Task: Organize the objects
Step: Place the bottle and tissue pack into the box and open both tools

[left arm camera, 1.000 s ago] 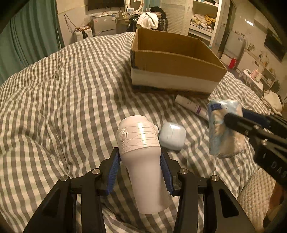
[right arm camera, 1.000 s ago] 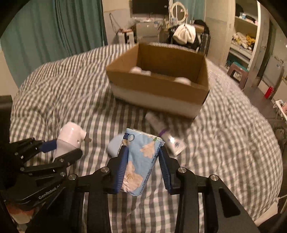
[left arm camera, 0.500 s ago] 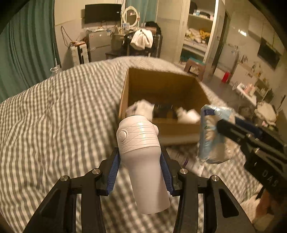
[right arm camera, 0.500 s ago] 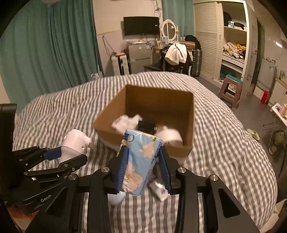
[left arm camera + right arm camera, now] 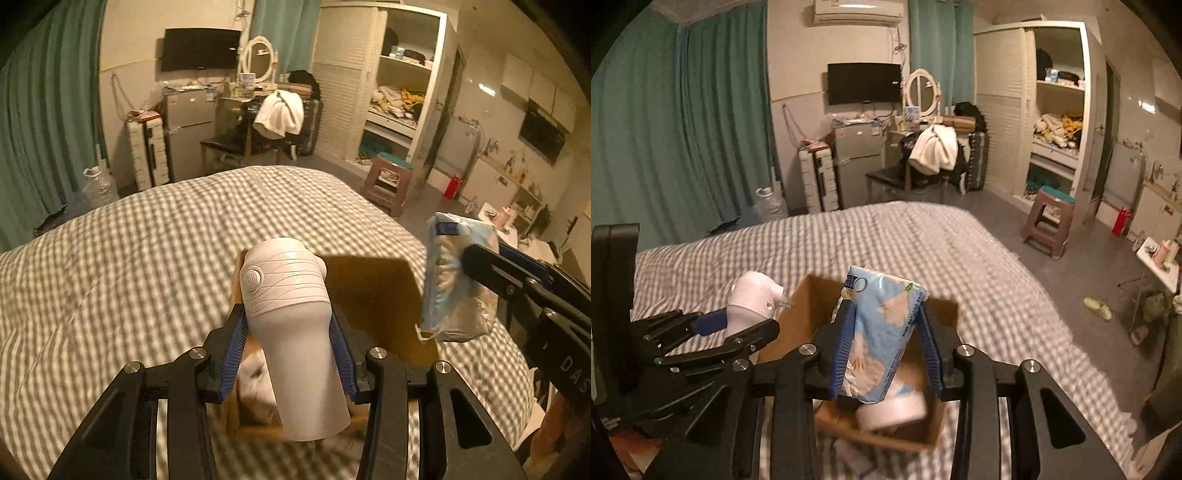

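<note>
Left gripper point(image 5: 288, 354) pinches a white bottle point(image 5: 291, 325) at lower centre, right gripper point(image 5: 886, 354) pinches a tissue pack point(image 5: 882, 332); both hang over the box point(image 5: 798, 325), which already holds items. Dropping both in remains

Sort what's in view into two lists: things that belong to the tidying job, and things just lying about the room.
Job:
white bottle, in the left tongs
tissue pack, in the right tongs
cardboard box

Lying about:
stool
white garment on the chair
water jug
</note>
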